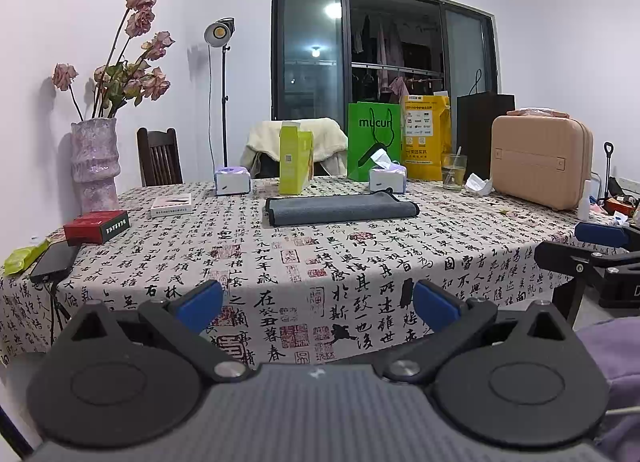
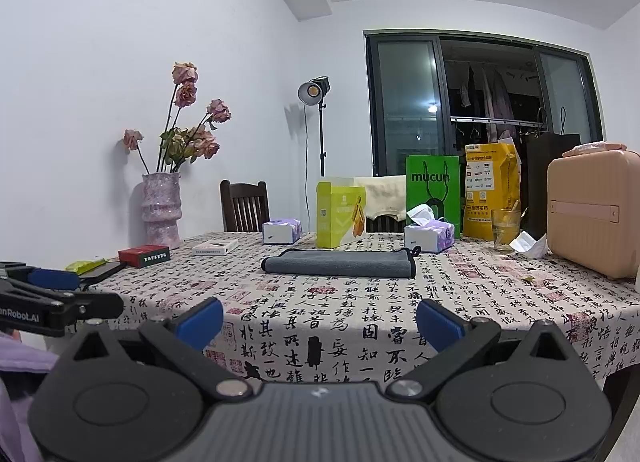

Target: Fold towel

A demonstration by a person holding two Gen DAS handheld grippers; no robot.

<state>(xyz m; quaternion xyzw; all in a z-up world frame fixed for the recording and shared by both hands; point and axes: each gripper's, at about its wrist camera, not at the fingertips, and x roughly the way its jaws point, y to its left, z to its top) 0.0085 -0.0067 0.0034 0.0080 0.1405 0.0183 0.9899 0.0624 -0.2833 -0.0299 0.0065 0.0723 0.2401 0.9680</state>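
Observation:
A grey towel (image 1: 340,209) lies folded into a long flat strip on the far half of the table, on a calligraphy-print tablecloth (image 1: 320,262). It also shows in the right wrist view (image 2: 339,263). My left gripper (image 1: 318,304) is open and empty, held off the table's near edge, well short of the towel. My right gripper (image 2: 319,322) is open and empty too, also at the near edge. The right gripper shows at the right of the left wrist view (image 1: 592,246). The left gripper shows at the left of the right wrist view (image 2: 52,294).
Behind the towel stand a lime box (image 1: 295,158), two tissue boxes (image 1: 232,180) (image 1: 387,178), a green bag (image 1: 374,140), a yellow bag (image 1: 425,134) and a glass (image 1: 453,172). A pink case (image 1: 540,160) is far right. A vase of flowers (image 1: 95,162), red box (image 1: 97,226) and phone (image 1: 54,260) are left.

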